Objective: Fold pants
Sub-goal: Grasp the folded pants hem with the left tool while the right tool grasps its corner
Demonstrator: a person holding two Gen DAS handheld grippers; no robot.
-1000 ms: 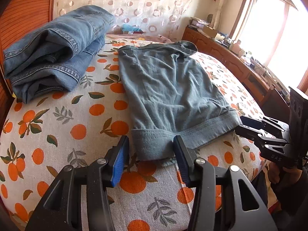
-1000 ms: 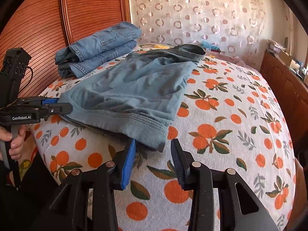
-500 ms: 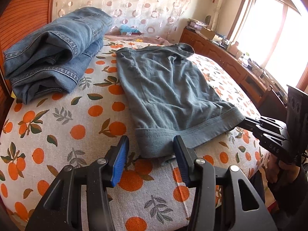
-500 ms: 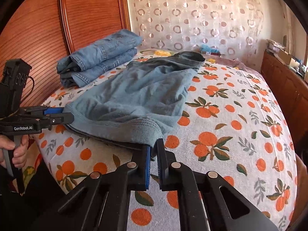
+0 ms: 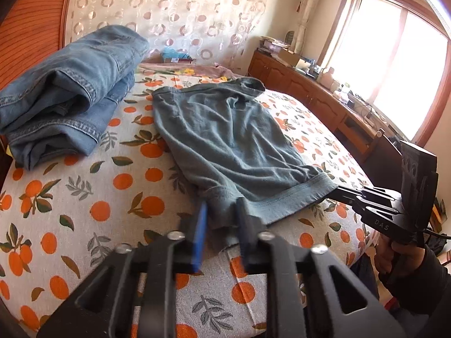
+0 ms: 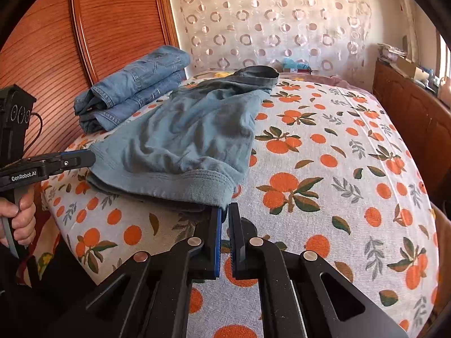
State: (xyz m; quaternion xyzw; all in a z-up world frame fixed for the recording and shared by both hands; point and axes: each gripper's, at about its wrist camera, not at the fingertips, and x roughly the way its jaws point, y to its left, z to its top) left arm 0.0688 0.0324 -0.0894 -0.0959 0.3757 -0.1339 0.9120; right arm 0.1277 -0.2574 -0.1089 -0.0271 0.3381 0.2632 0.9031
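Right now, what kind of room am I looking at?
Most likely a bedroom: a bed with an orange-print sheet, a wooden headboard behind it, and folded jeans lying beside grey-blue pants.

The left tool (image 5: 221,211) pointed downward, its jaws having just been closing on a bunched corner of cloth between them. The right tool (image 6: 224,211) also angled down, its jaws pinched tight on the hem's other corner. A hand (image 6: 19,219) gripped the left tool's handle; another hand (image 5: 394,256) held the right's.
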